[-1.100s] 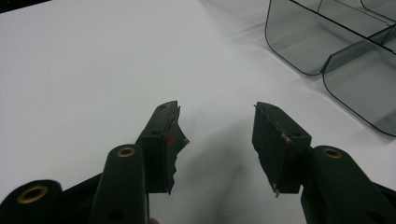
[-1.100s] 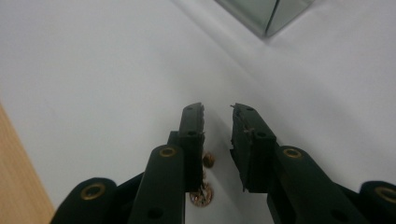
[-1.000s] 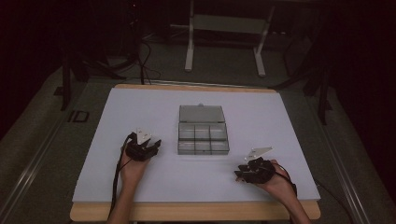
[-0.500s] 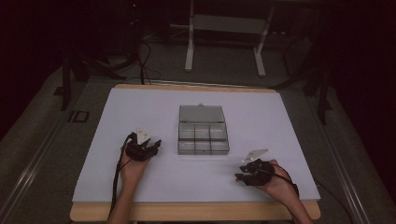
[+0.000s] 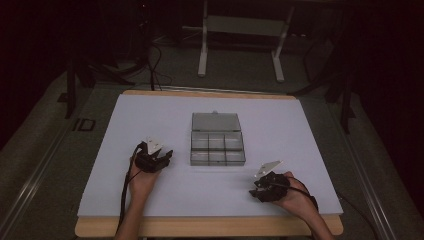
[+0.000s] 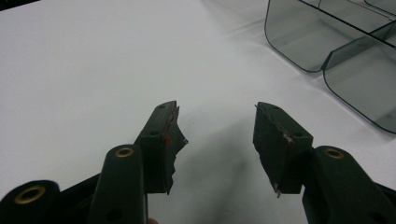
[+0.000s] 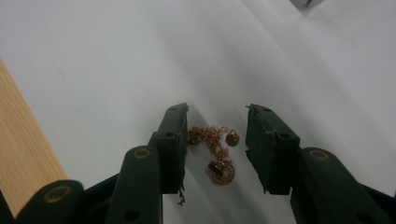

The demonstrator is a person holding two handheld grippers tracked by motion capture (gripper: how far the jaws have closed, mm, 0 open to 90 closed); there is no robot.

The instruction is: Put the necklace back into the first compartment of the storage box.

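One necklace: thin gold chain [image 7: 212,140] with a small ring pendant [image 7: 221,171], lying bunched on the white sheet near the table's front right corner.
Lie of the chain: lying directly between the jaws of the right tongs [image 7: 216,114], chain end toward the tips, pendant end nearer the hand; rough long axis running along the jaws rather than across them.
Right tongs: jaws just been opening, now standing moderately apart, straddling the necklace; pads not pressing on it, though the chain's edge is lying close against one jaw.
Nearer hand: right hand [image 5: 295,197], by far; left hand [image 5: 142,177] resting well apart on the other side.
Left tongs: seen at [image 6: 217,116], jaws spread wide, gripping nothing, bare sheet between them.
Compartment box: clear grey box [image 5: 217,148] with lid swung back, sitting mid-table, between the hands and farther from the person; one rounded corner [image 6: 299,42] lying just beyond the left tongs.
Coming move, as a guess: closing on the necklace or leaving it, then heading up-left toward the box.
Writing: no brand, label or lettering readable anywhere.
Table: wooden edge [image 7: 23,154] showing beside the sheet.
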